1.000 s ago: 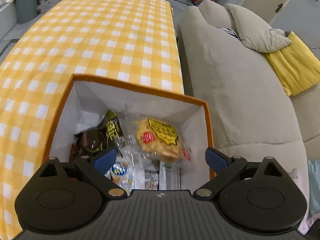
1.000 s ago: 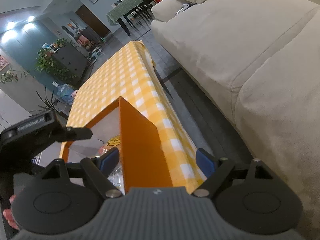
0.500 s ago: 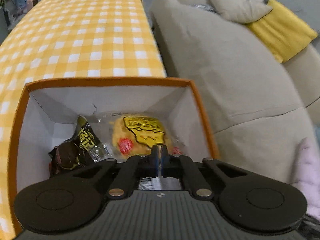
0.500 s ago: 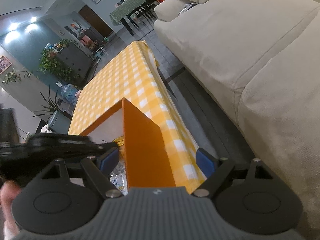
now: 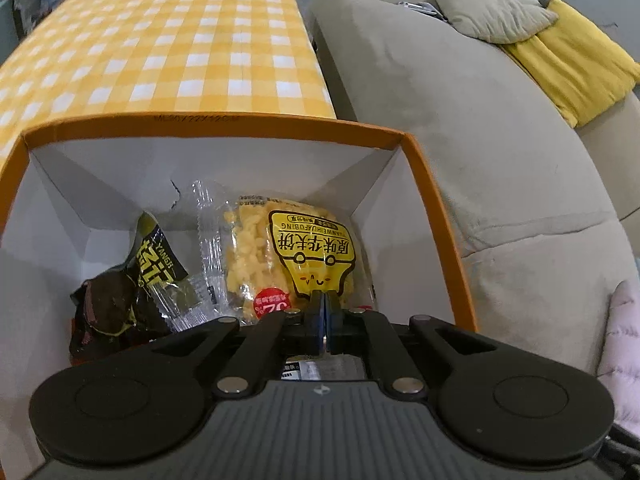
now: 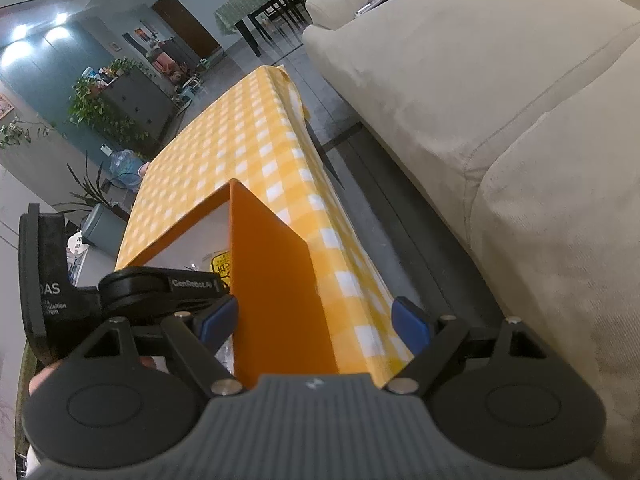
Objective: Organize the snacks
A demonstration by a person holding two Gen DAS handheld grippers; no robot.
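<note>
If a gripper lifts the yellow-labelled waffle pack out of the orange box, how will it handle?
The waffle pack looks puffy in clear film, so probably light, and the crinkly wrapper may slip or stretch. The cake inside appears soft and crumbly, so a hard squeeze could crush it. Lifted by one edge, it would likely dangle.

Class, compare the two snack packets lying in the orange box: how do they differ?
The waffle packet is clear, showing pale yellow contents and a yellow label; the dark packet is black-brown with yellow lettering. The waffle packet lies toward the right wall, the dark packet left. Both lie inside the orange box.
</note>
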